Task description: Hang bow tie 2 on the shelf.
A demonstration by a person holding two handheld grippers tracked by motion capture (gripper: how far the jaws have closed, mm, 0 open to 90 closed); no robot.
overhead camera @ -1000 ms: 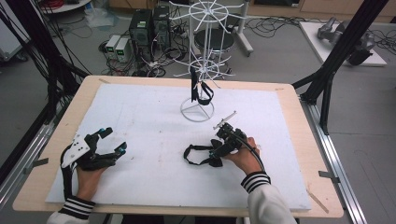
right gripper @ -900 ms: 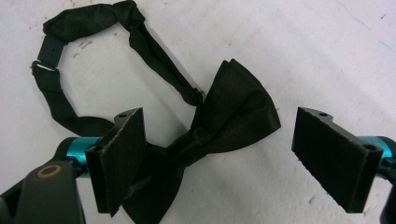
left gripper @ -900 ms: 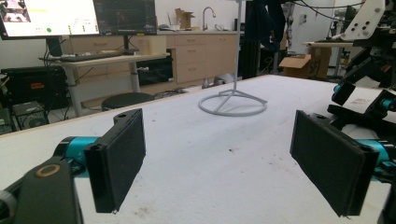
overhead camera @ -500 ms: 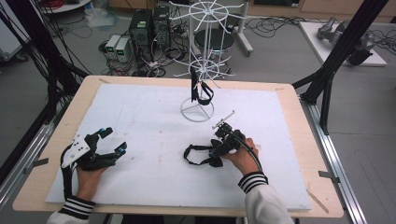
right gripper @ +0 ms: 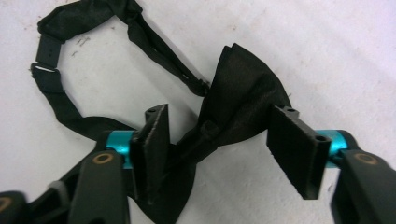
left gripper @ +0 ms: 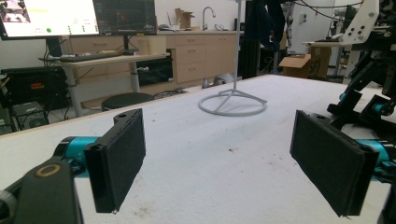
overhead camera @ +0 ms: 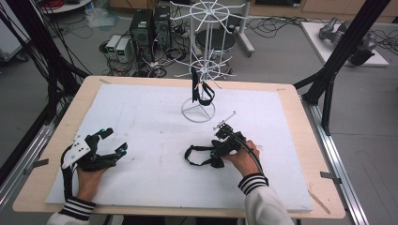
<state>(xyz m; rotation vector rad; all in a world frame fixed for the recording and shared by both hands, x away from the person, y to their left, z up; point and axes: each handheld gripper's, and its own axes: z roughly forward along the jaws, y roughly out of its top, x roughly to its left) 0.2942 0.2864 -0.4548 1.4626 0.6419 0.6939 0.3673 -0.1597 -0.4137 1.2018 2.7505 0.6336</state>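
1. your left hand-held gripper rests on the white worktop near its left front corner, jaws spread wide with nothing between them; in the left gripper view its pads frame bare worktop.
2. the black bow tie lies flat on the worktop at front centre, its strap looped out to the left.
3. your right hand-held gripper is down over the bow tie, jaws open on either side of the knot; in the right gripper view the left pad looks to be touching the fabric and the right pad stands just clear.
4. the white wire rack stands behind, well apart, with another black tie hanging on it.
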